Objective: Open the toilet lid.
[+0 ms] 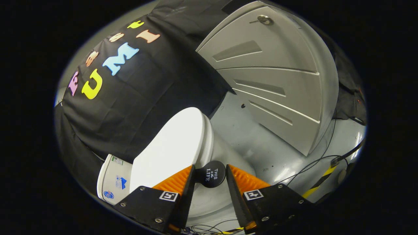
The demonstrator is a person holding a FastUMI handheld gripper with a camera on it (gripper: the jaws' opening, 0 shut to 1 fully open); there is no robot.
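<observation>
Fingers of the gripper (pixel 210 178) stand apart, with a round black knob (pixel 211 174) sitting in the gap between their tips. The left finger's tip looks to be right against the knob; whether the right finger touches it is hard to tell, so a firm hold cannot be judged. White writing on the knob reads "THIS is the LIFE".

The knob sits at the front edge of the toilet lid (pixel 171 148), which is white and lies down shut over the toilet bowl (pixel 225 156). The near part of the lid is hidden behind the left finger.

Left of the lid is the white tank (pixel 112 181) with small stickers on it, too small to read. Beyond the lid hangs a black cloth wall (pixel 143 88). To the right of the lid stands a grey cabinet (pixel 271 85) with a key in its lock (pixel 264 20). Thin black cables (pixel 313 163) run across the grey floor (pixel 248 130) by the cabinet, next to a strip of yellow and black tape (pixel 321 181).
</observation>
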